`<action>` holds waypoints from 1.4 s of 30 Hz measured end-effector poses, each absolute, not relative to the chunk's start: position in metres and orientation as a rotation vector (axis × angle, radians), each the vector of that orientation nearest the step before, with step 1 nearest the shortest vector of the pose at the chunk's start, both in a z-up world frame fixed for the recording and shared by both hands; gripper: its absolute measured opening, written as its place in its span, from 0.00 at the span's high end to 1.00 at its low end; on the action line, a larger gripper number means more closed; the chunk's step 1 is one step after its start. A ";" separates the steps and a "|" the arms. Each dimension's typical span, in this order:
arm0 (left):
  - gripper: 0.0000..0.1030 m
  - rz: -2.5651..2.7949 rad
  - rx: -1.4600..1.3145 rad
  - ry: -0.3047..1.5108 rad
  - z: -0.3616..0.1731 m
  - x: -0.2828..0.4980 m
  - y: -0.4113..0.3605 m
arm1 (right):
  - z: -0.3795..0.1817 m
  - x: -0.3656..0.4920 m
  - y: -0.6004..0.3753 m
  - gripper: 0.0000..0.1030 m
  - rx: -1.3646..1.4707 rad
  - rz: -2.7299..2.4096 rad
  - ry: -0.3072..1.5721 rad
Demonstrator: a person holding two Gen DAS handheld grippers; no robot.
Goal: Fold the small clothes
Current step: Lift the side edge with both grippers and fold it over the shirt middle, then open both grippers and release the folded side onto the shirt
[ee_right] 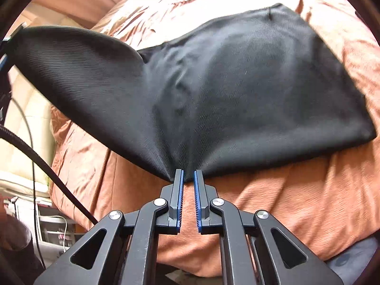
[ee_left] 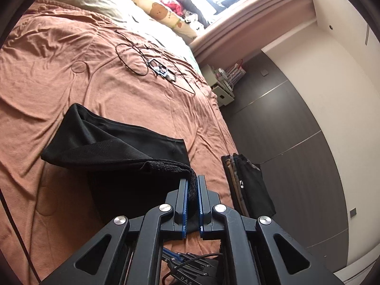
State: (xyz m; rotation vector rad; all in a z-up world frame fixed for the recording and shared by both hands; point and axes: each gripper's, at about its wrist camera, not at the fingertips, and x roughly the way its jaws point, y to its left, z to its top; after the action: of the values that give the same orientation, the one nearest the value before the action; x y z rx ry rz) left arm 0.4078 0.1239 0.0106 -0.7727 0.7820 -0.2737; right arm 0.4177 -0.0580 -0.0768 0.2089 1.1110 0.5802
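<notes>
- The garment (ee_right: 237, 90), a small black mesh piece, is lying on the bed (ee_left: 78, 76), over its orange cover, with two of its edges raised off the cover.
- The left gripper (ee_left: 192, 185) is pinching a thick knitted edge, seemingly the waistband (ee_left: 171, 165); its jaws are standing nearly together with the band bunched between them.
- The right gripper (ee_right: 188, 178) is nipping a corner of the cloth at its fingertips only; the jaws are standing a narrow gap apart, and creases are fanning out from that point, which suggests a real grip.
- In the right wrist view, one flap is hanging raised toward the left while the larger part is resting flat on the cover.
- In the left wrist view, the cloth is doubling over on itself, so I am judging that a first fold is under way, not finished.
- Nothing is showing a finished, squared packet; the edges are not lining up yet.
- Left to do, in my judgement: laying the held edges down, aligning them, and possibly a second fold.
- A cable loop (ee_left: 131, 59) and a small device (ee_left: 161, 70) are lying farther up the bed, well apart from the garment.
- More dark clothes (ee_left: 249, 185) are hanging off the bed's edge; whether they are awaiting folding, I cannot tell.
</notes>
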 end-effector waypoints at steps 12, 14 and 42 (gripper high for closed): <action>0.93 -0.417 -0.741 0.872 -0.013 0.454 0.036 | -0.035 0.412 -0.155 0.44 0.221 0.604 1.017; 0.93 -0.430 -0.736 0.888 -0.020 0.460 0.023 | -0.032 0.412 -0.176 0.44 0.252 0.584 1.009; 0.45 -0.233 -0.699 1.012 -0.088 0.449 0.043 | -0.047 0.456 -0.212 0.44 0.155 0.545 1.002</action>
State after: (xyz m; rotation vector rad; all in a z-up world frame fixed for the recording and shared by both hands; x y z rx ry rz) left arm 0.4488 0.0426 -0.0876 -0.6986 1.0121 -0.2332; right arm 0.4559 -0.2123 -0.0468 0.1554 1.0016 0.5448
